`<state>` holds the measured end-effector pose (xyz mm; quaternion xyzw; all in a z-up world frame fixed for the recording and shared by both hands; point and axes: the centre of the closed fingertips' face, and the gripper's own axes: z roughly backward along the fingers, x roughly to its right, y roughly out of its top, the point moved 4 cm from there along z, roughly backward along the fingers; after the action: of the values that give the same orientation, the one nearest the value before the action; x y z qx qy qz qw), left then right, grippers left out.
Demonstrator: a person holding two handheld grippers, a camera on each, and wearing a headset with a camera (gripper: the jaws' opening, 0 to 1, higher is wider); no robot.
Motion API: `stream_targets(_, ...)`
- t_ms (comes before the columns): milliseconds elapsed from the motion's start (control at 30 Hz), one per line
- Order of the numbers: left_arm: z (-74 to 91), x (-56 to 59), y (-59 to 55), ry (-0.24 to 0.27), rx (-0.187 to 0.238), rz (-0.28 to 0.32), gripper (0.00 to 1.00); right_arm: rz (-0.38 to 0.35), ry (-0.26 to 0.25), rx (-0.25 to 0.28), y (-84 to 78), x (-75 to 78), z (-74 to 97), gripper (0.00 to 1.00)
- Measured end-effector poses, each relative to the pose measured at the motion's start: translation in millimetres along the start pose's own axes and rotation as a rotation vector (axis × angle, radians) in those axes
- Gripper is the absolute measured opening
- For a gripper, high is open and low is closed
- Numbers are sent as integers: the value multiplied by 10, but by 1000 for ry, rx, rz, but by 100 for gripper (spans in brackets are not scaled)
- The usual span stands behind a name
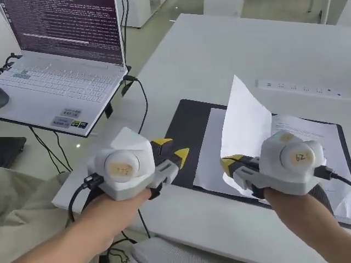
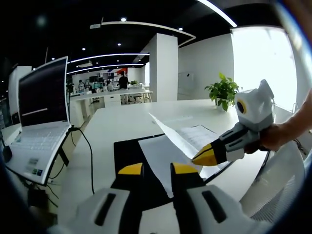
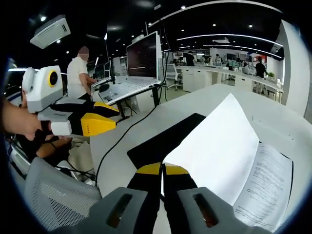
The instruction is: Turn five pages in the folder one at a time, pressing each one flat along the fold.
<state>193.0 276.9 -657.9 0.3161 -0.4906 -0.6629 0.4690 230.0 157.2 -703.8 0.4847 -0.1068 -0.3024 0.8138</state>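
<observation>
Your right gripper (image 1: 231, 163) pinches the lifted page (image 1: 245, 123), hiding its lower corner. Your left gripper (image 1: 172, 149) hangs with jaws apart beside the black folder (image 1: 188, 130), which the head view cuts off at right.

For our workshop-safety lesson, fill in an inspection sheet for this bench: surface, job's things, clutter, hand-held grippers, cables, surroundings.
Surface: white table.
Job's things: black folder lies open; one page stands lifted; a printed sheet lies flat to its right.
Clutter: open laptop, screen on, at the far left; power strip near the far edge.
Grippers: left hand-held gripper open, holding nothing, near the folder's left edge; right hand-held gripper shut on the page's lower edge.
Cables: black cable runs from the laptop towards the near edge.
Surroundings: open-plan office; potted plant; a person at a desk; mesh chair.
</observation>
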Motion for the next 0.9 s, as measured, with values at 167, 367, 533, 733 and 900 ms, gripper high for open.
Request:
stream_targets(167,27,6,-95,-11,-28,11,19,-29,17,-47,-119,15,-214,0)
stream_targets(367,-2,19,-204,-24,-59,18,19,-45,31,-90,-206,1,-420,0)
stream_targets(533,-48,19,-284,-31,-81,26,19,-83,49,-132,-313,3,-555,0)
stream_targets(733,-135,44,-409,-56,-118,33,19,-161,82,-169,-452,-3,-701,0)
stream_targets(900,-237,67,-498,-81,-150,26,18,-238,129,-130,-461,23,-708,8)
